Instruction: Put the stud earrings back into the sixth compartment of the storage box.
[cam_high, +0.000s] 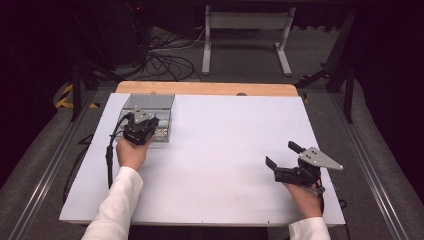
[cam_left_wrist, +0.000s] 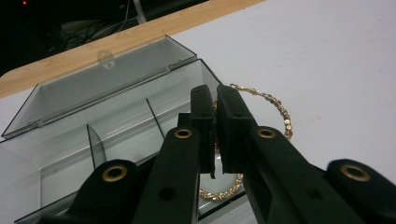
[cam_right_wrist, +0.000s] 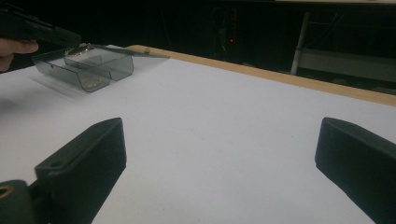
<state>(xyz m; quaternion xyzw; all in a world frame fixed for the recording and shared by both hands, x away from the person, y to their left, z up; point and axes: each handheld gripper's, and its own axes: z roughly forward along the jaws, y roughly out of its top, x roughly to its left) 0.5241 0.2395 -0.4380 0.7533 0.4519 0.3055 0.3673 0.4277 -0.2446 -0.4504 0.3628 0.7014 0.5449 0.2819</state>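
The bracelet (cam_left_wrist: 280, 114) is a thin gold chain of small, glinting links, closed into a loop. The left claw (cam_left_wrist: 215, 133) is clenched on it: the two black pads press together on the near part of the chain, and the rest of the loop arcs out to the right of the pads and curls back beneath them. The loop hangs tilted, its plane close to upright, with its long axis running from the top of the arc near the box corner down toward the claw's base. The chain sits at the right end of the clear box (cam_left_wrist: 116, 126), above its rightmost compartment and crossing the right wall, so part of the loop lies over the white table (cam_left_wrist: 336, 70) beside the box.

The box is smoky transparent plastic, long and shallow, with its hinged lid (cam_left_wrist: 102, 88) thrown back flat toward the far wooden edge (cam_left_wrist: 140, 37) of the table. Thin upright dividers (cam_left_wrist: 95, 144) split it into compartments. These dividers and the right wall are the nearest things to the dangling chain.

In the high view the box (cam_high: 150, 107) lies at the far left of the table, with the left claw over it. The right claw (cam_high: 285, 157) rests well apart at the near right, released, its jaws wide with nothing between them.
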